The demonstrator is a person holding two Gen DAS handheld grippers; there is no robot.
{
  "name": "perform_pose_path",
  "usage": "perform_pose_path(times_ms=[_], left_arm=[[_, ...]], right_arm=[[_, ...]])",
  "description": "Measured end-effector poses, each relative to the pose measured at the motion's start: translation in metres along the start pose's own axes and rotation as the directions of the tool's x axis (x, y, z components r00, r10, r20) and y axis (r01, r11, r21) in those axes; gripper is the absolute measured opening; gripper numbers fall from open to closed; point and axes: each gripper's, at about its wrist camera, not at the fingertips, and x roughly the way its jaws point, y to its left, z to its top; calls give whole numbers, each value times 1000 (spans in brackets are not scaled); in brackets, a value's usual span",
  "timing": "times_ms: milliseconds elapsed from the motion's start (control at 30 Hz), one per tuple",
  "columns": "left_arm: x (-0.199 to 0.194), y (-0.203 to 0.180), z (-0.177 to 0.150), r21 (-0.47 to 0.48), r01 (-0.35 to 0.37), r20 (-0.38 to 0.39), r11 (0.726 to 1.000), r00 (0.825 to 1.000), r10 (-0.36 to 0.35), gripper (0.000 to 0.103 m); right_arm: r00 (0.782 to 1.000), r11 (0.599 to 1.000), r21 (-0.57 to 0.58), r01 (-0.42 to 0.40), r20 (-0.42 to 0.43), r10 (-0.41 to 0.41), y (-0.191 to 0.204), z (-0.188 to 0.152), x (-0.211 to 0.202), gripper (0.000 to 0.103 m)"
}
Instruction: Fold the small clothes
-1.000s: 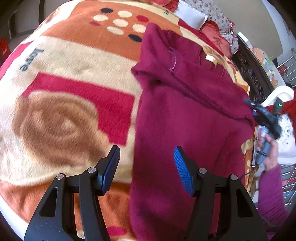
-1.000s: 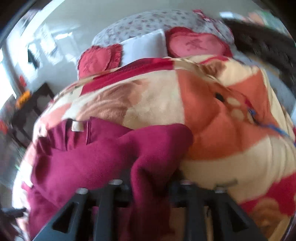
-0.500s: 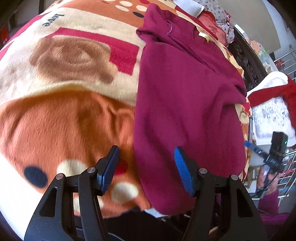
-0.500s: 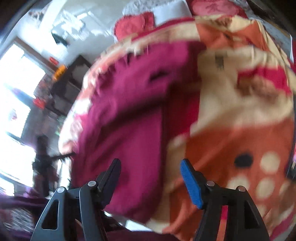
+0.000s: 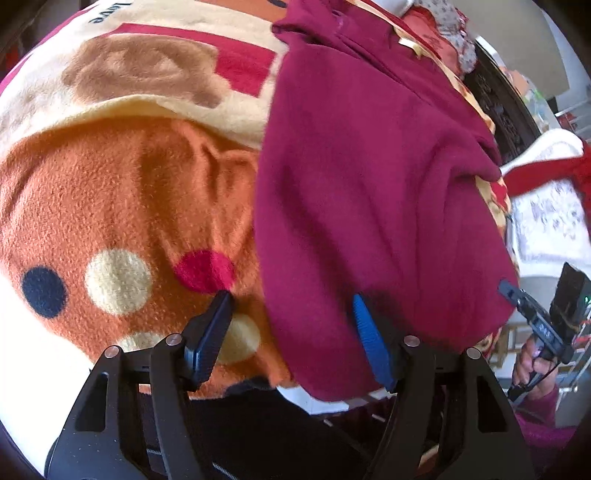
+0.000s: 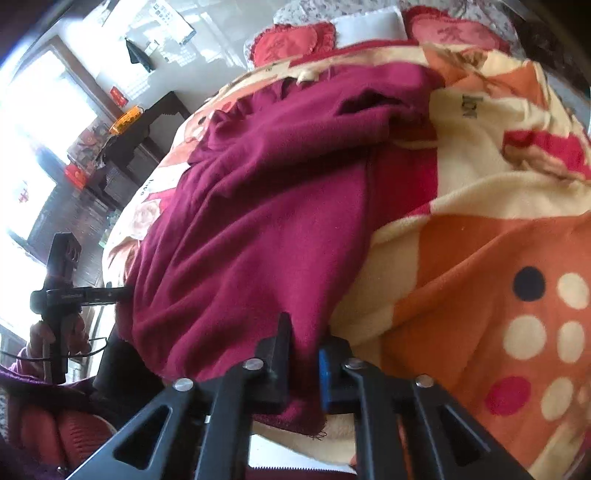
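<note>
A maroon fleece garment (image 5: 369, 184) lies lengthwise on a patterned blanket (image 5: 110, 203), its hem at the bed's near edge. My left gripper (image 5: 293, 325) stands over the hem's left corner with its jaws opening. The garment's edge lies between them and the pads do not press it. In the right wrist view my right gripper (image 6: 304, 350) is shut on the hem of the garment (image 6: 258, 221) at its other corner. Each view shows the other gripper in a hand at the far corner: right gripper (image 5: 535, 321), left gripper (image 6: 85, 293).
Red pillows (image 6: 288, 40) and a white pillow (image 6: 369, 26) lie at the bed's head. A dark wooden cabinet (image 6: 147, 129) stands beside the bed under a bright window. A white patterned cloth (image 5: 546, 206) with a red item lies past the bed's right side.
Both grippers have come down along the garment to its near hem. The right gripper, open half a second ago, has shut on the hem. The left jaws stay apart.
</note>
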Motion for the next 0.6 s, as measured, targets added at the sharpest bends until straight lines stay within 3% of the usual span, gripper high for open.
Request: perform_pose_path(times_ms=[200, 333, 400, 467, 533, 600], left_arm=[[1, 7, -3, -59, 32, 14, 998, 999, -32, 69], [5, -5, -3, -24, 1, 11, 1000, 1000, -1, 73], [6, -7, -6, 1, -16, 25, 1000, 1000, 16, 73], [7, -9, -8, 13, -30, 36, 999, 999, 30, 73], [8, -13, -10, 33, -60, 39, 998, 998, 58, 70], [9, -17, -11, 57, -110, 38, 992, 993, 108, 59]], right_arm=[[995, 1000, -5, -23, -93, 23, 8, -42, -14, 9], [993, 992, 93, -87, -73, 94, -8, -43, -4, 9], [994, 993, 90, -76, -74, 83, -8, -42, -2, 14], [992, 992, 97, -85, -81, 93, -8, -43, 1, 27], [992, 990, 106, -96, -72, 104, -8, -45, 3, 27], [992, 988, 115, -104, -66, 112, -6, -45, 7, 27]])
